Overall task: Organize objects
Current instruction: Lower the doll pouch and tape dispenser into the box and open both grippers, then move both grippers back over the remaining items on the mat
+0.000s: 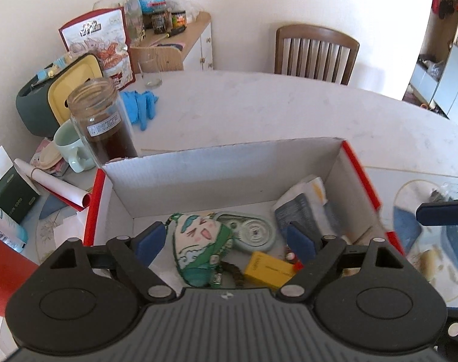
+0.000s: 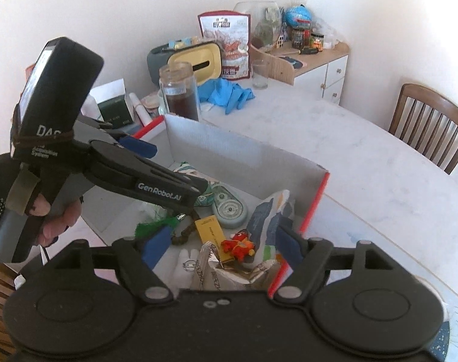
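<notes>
A white cardboard box (image 1: pixel 229 166) with red edges stands on the table and holds a green plush charm (image 1: pixel 198 241), a pale green tape dispenser (image 1: pixel 254 232), a yellow pack (image 1: pixel 269 270) and a blue-white packet (image 1: pixel 304 208). My left gripper (image 1: pixel 225 242) is open and empty, low over the box above the charm. My right gripper (image 2: pixel 224 246) is open and empty above the box's near end, over a small red toy (image 2: pixel 239 246) and a crumpled wrapper (image 2: pixel 229 271). The left gripper's body (image 2: pixel 132 181) shows in the right wrist view, reaching into the box (image 2: pixel 229 150).
A tall glass jar (image 1: pixel 102 120) of dark liquid stands behind the box's left corner, with a green mug (image 1: pixel 70 147), blue gloves (image 1: pixel 141 105), an empty glass (image 1: pixel 150 74) and a tissue box (image 1: pixel 72 90) nearby. A wooden chair (image 1: pixel 315 52) stands at the far side.
</notes>
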A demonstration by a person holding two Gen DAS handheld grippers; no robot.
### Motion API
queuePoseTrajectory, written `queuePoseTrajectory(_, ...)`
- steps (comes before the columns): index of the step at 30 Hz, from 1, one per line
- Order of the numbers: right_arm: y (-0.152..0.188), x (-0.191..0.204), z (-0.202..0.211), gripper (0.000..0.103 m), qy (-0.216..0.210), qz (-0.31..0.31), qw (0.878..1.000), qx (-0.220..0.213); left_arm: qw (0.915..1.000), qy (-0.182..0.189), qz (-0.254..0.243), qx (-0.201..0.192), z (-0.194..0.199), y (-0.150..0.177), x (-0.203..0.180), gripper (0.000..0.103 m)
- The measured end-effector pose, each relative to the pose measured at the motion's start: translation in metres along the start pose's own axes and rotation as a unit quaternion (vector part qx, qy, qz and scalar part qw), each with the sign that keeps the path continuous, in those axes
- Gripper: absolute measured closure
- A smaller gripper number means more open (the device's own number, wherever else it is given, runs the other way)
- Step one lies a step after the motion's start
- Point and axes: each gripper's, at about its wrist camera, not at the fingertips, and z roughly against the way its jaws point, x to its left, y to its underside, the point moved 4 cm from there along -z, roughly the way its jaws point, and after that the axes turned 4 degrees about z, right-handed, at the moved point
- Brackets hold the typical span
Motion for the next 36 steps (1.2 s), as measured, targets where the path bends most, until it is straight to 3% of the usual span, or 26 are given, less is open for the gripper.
queuePoseTrajectory(9, 0.013, -0.020, 0.031, 0.017, 0.003, -0.008, 1.000, -0.019, 0.9998, 0.011, 0.012, -0.011, 0.020, 0.006, -0.031, 0.008)
queuePoseTrajectory(13, 0.022, -0.031, 0.046, 0.008, 0.012, -0.013, 0.999, -0.028, 0.9994, 0.022, 0.022, -0.016, 0.027, 0.009, -0.047, 0.002)
queuePoseTrajectory(25, 0.057, -0.080, 0.084, 0.003, 0.026, -0.044, 0.998, -0.034, 0.9983, 0.040, 0.019, -0.040, 0.042, 0.017, -0.112, 0.001)
queuePoseTrajectory(36, 0.098, -0.143, 0.110, 0.001, 0.064, -0.078, 0.994, -0.030, 0.9969, 0.057, -0.012, -0.054, 0.048, 0.024, -0.181, 0.001)
